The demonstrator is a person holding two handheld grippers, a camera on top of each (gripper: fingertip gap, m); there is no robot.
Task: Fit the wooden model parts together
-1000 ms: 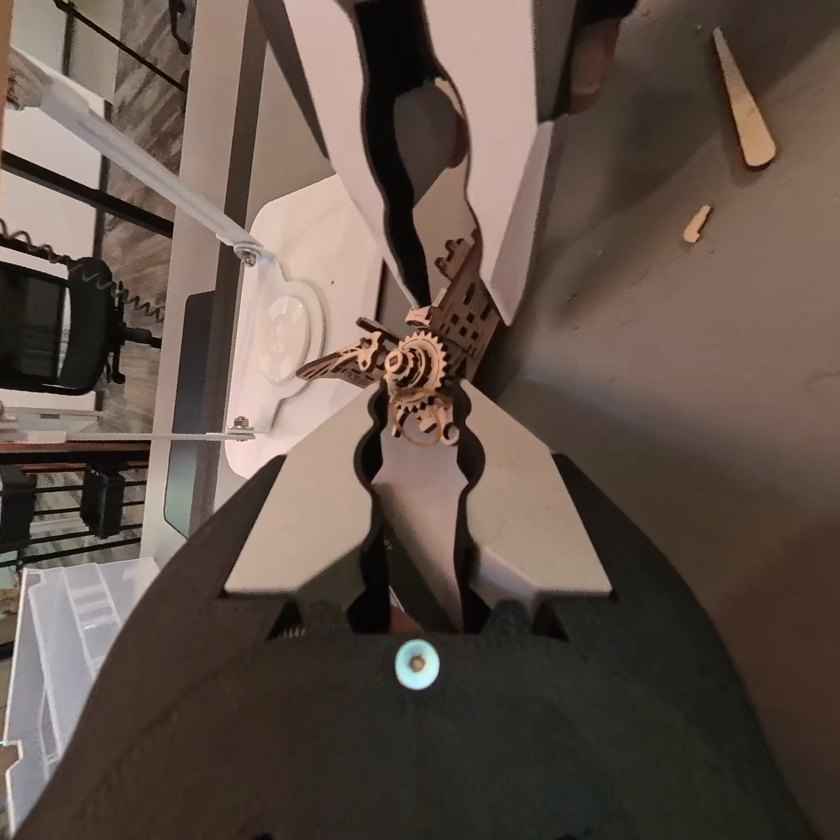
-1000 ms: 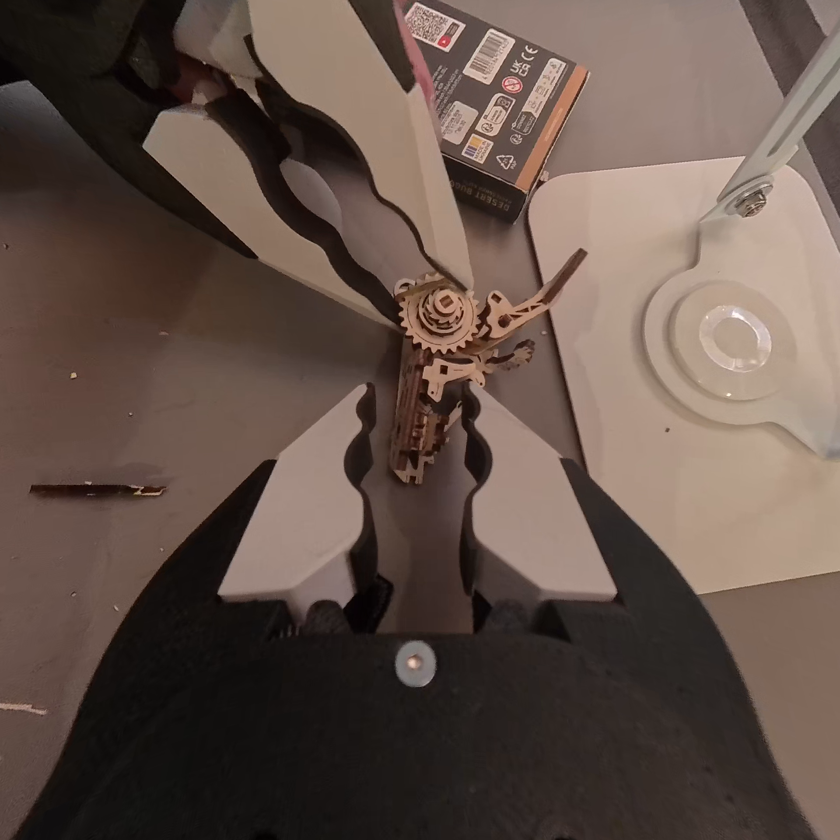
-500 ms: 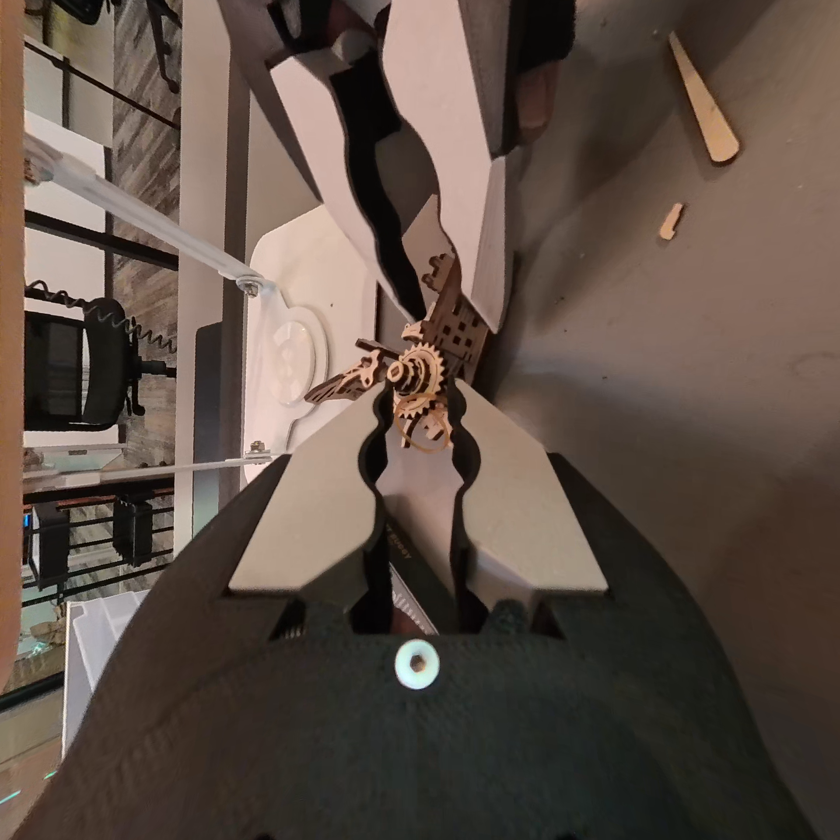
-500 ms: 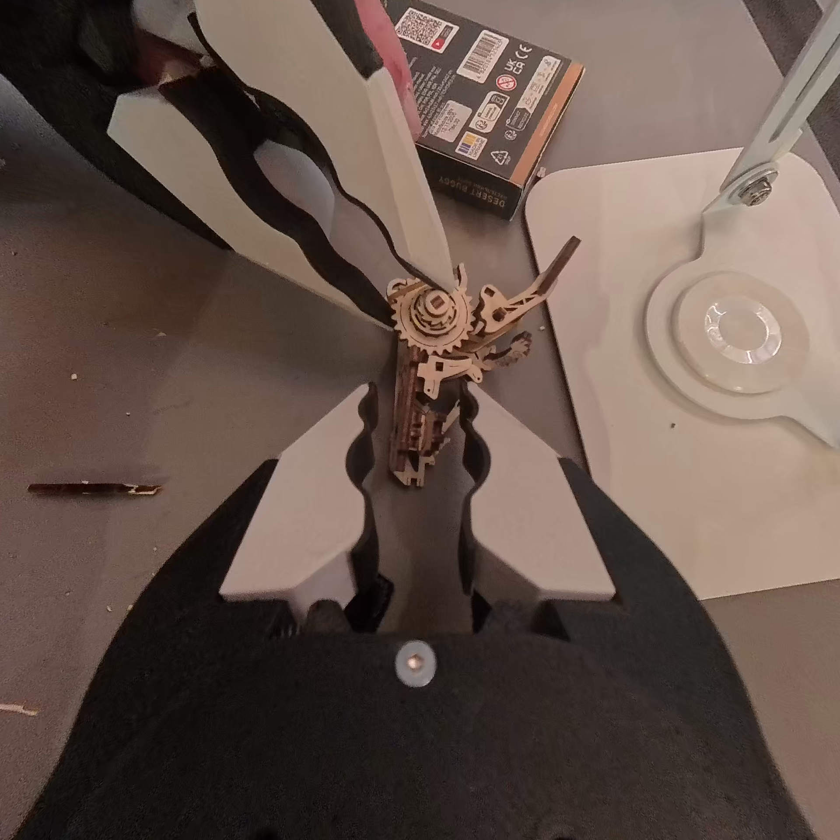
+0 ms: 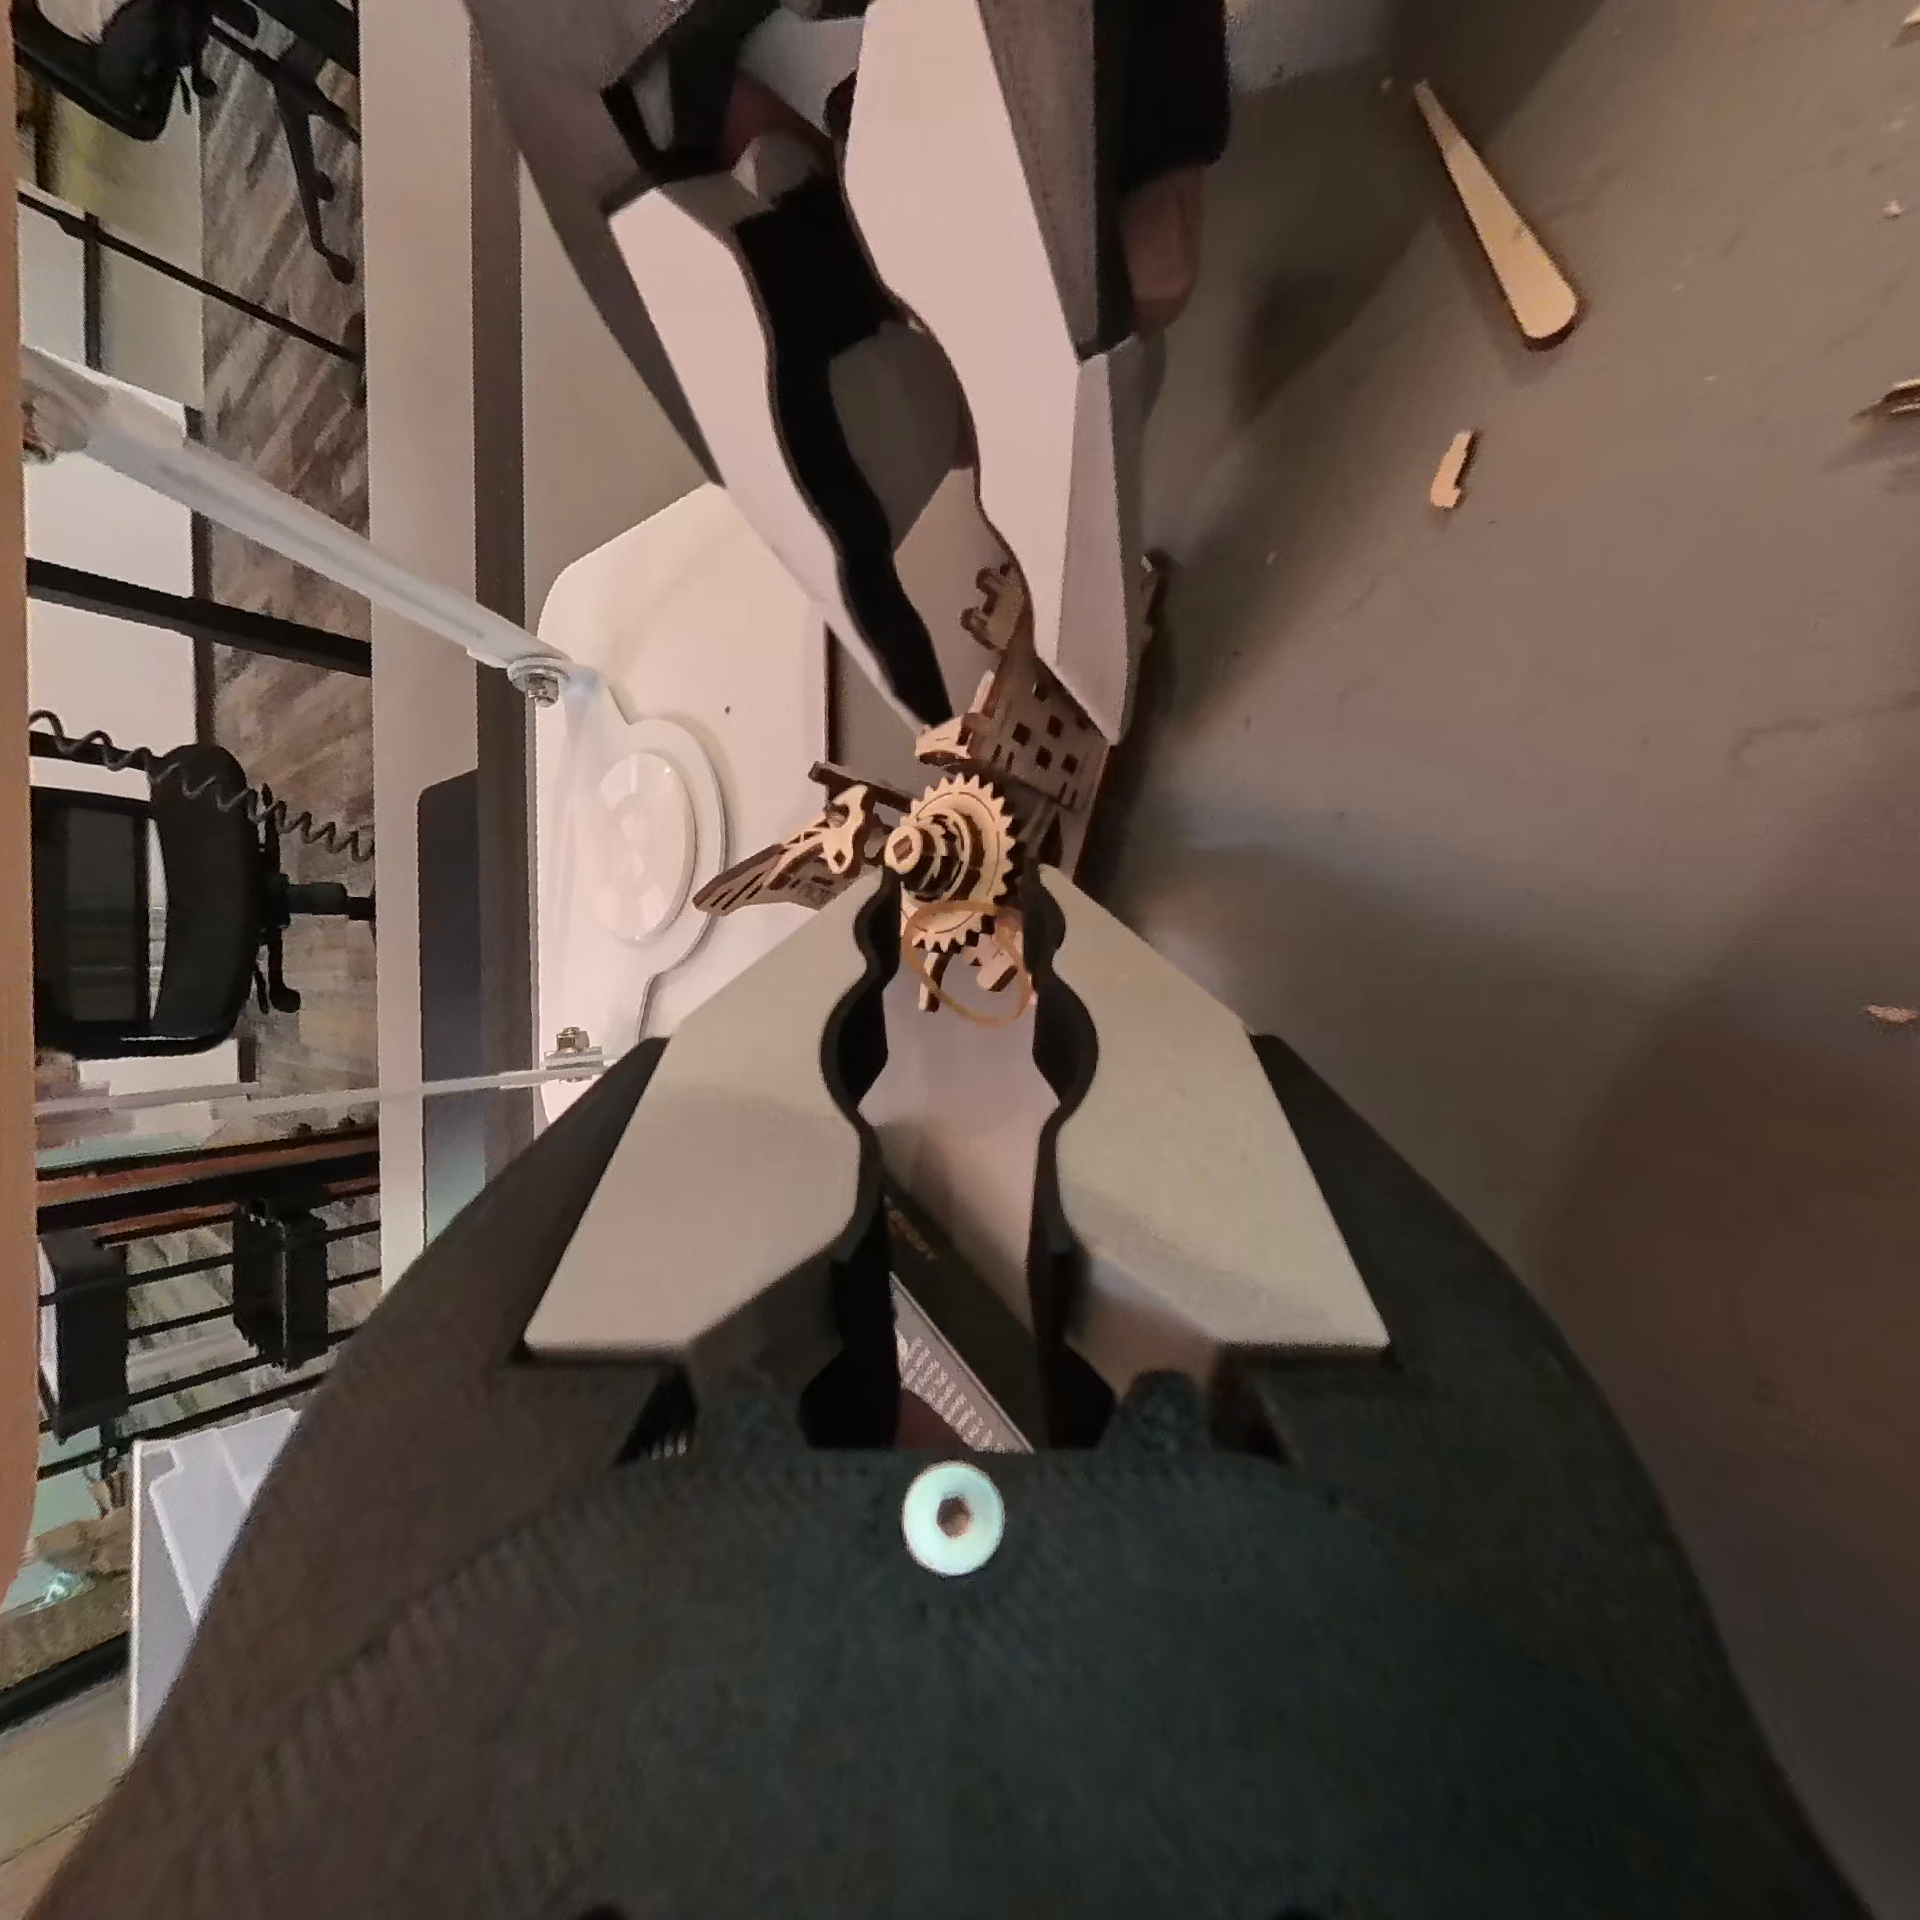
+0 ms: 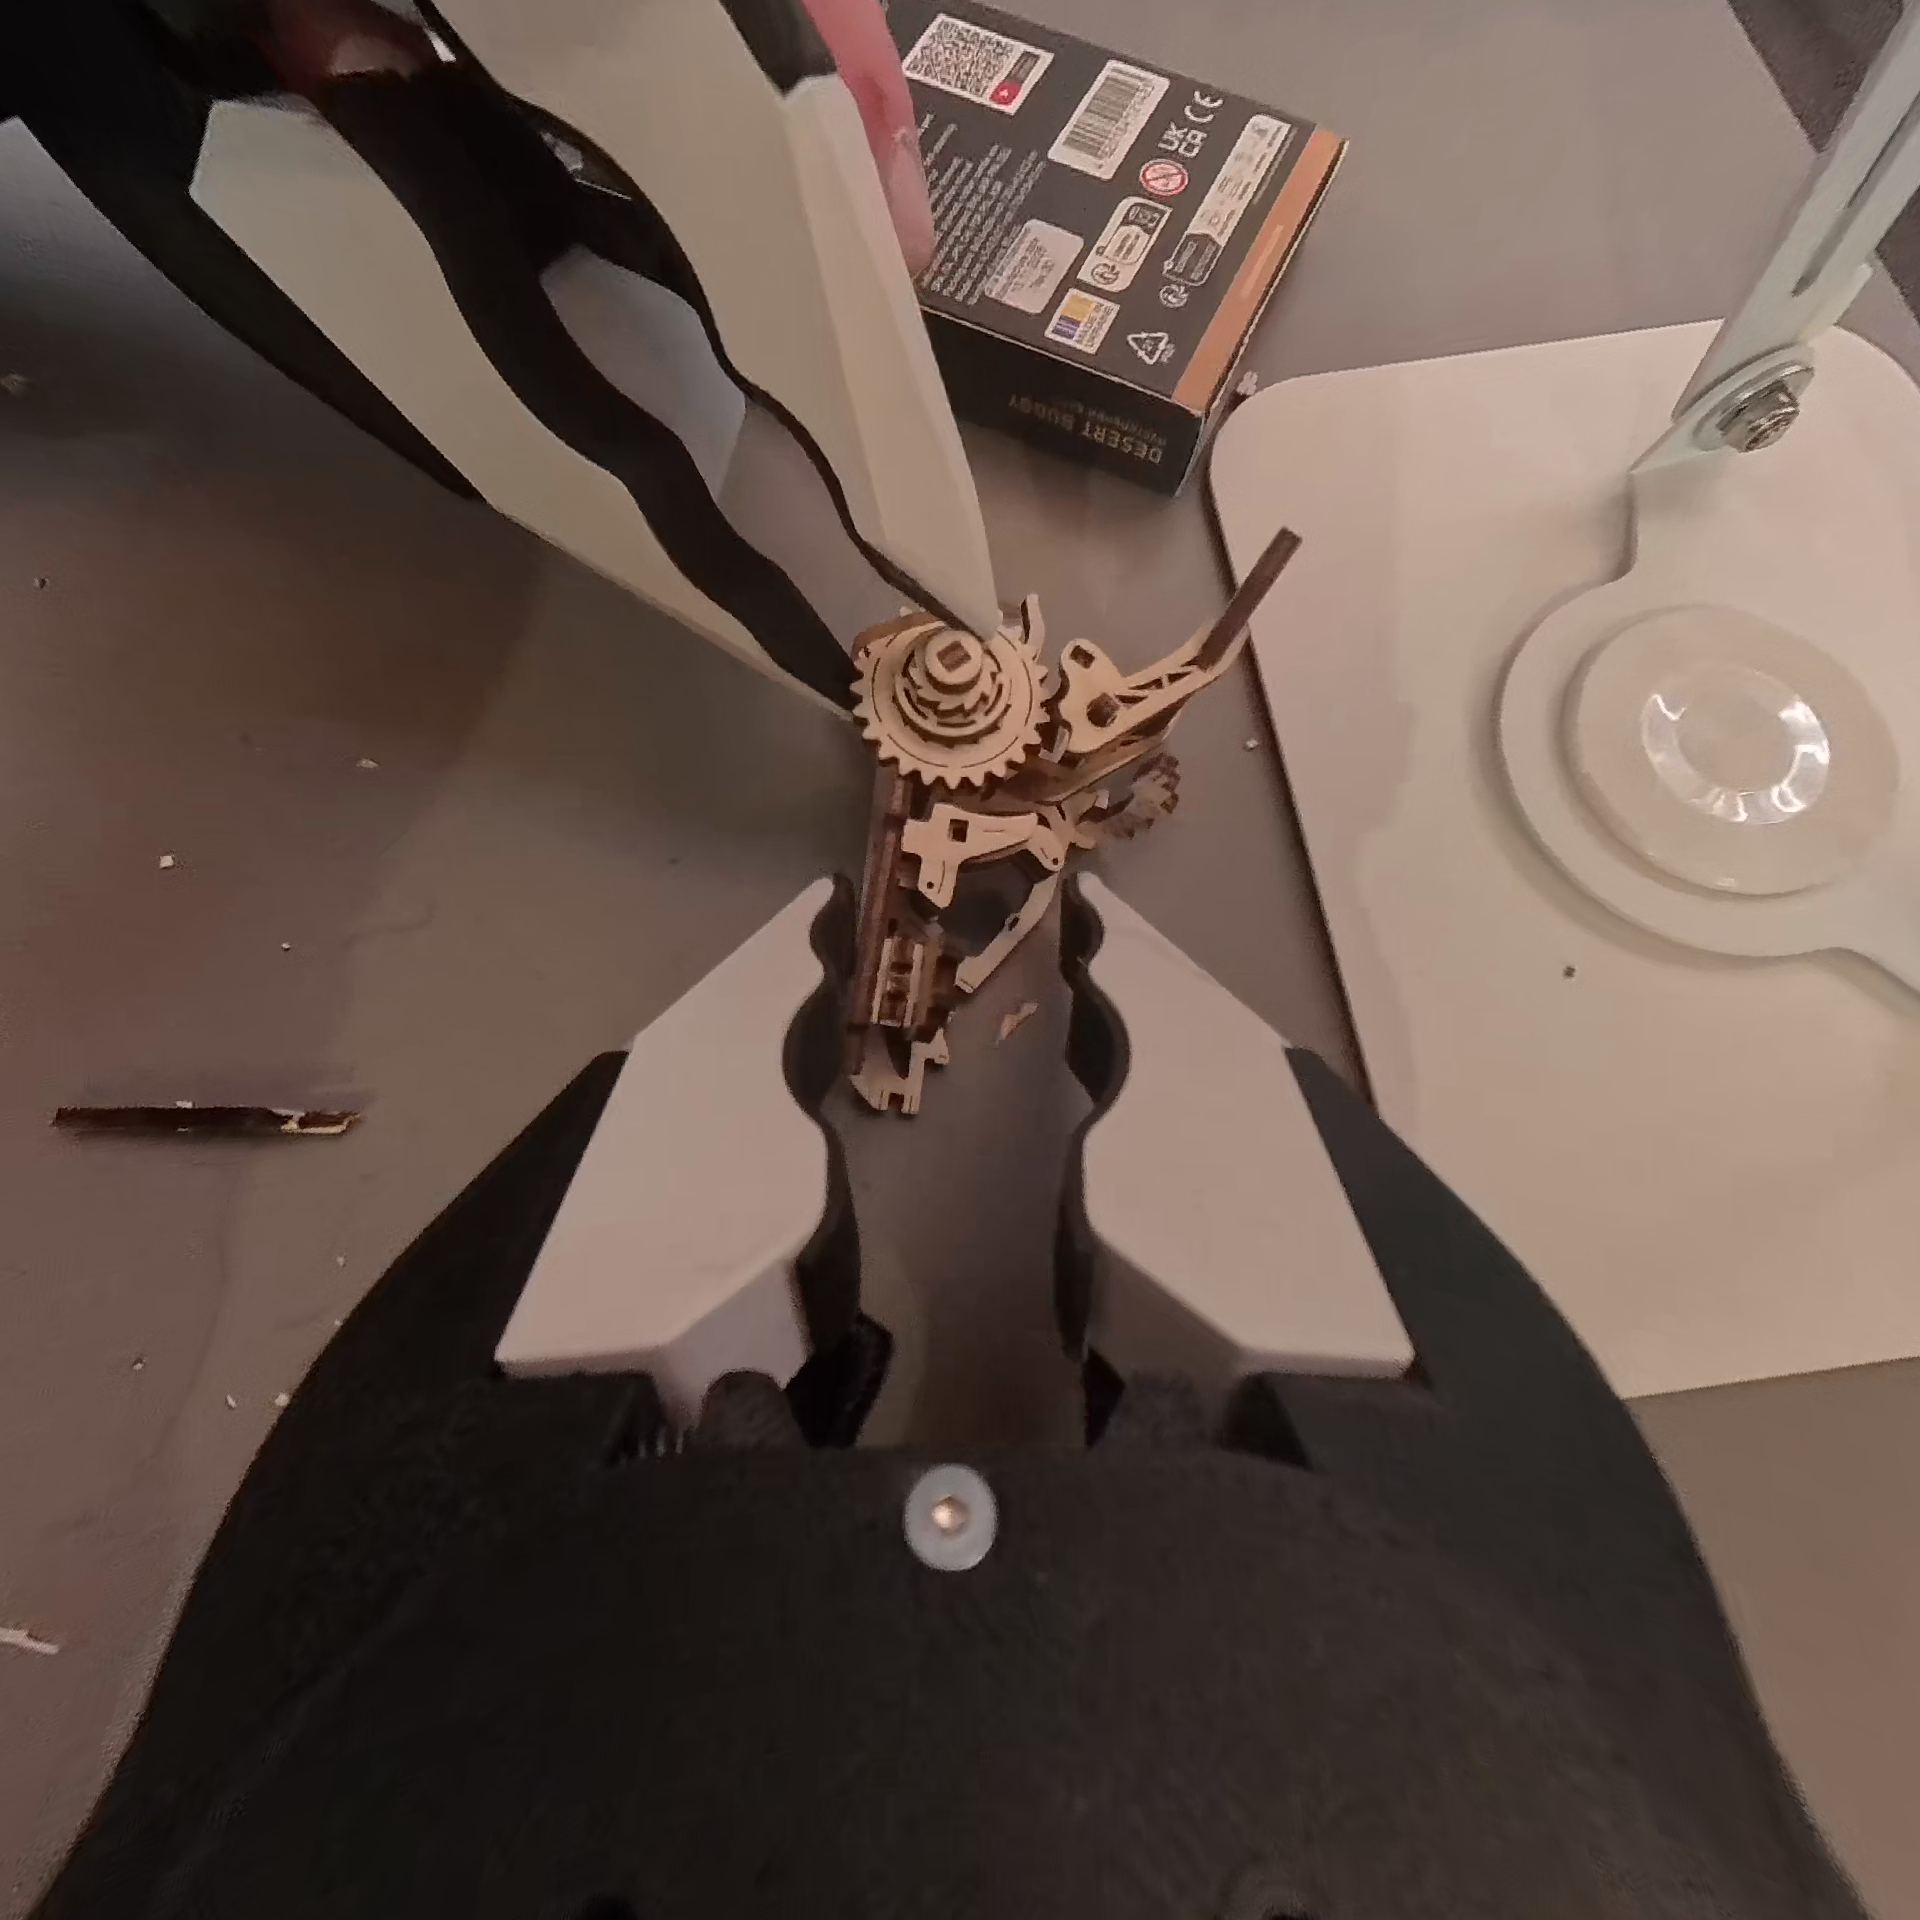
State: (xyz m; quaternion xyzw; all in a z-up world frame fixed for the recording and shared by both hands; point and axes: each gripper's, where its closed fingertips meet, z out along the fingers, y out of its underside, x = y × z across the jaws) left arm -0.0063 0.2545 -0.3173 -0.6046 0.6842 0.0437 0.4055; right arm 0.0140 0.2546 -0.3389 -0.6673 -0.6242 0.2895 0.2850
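Two grippers meet on one small light-brown wooden model [image 5: 951, 842] with a toothed gear wheel on its front.

In the left wrist view, the left gripper [image 5: 961, 894] reaches the model from below. Its grey fingers [image 5: 790, 997] stand narrow, one at each side of the gear wheel, and they seem to press on it. A thin yellow rubber band [image 5: 971, 961] hangs from the model between these fingers. The right gripper [image 5: 1023, 717] comes to the model from above and clamps its perforated plate. To the upper right of the model, a pale wedge-shaped wooden piece [image 5: 1496, 208] and a small wooden chip [image 5: 1452, 483] lie on the grey table [image 5: 1558, 1039].

In the right wrist view, the right gripper [image 6: 956, 894] has the lower part of the model [image 6: 935, 831] between its narrow fingers; the left pad touches it, while for the right pad I cannot tell. The left gripper [image 6: 914, 665] pinches the gear wheel at the top end of the model. A black cardboard box [image 6: 1122, 208] lies beyond the model, a white flat base plate with a round clear lens [image 6: 1455, 1143] is on its right, and a dark thin splinter [image 6: 208, 1120] is well apart on its left.
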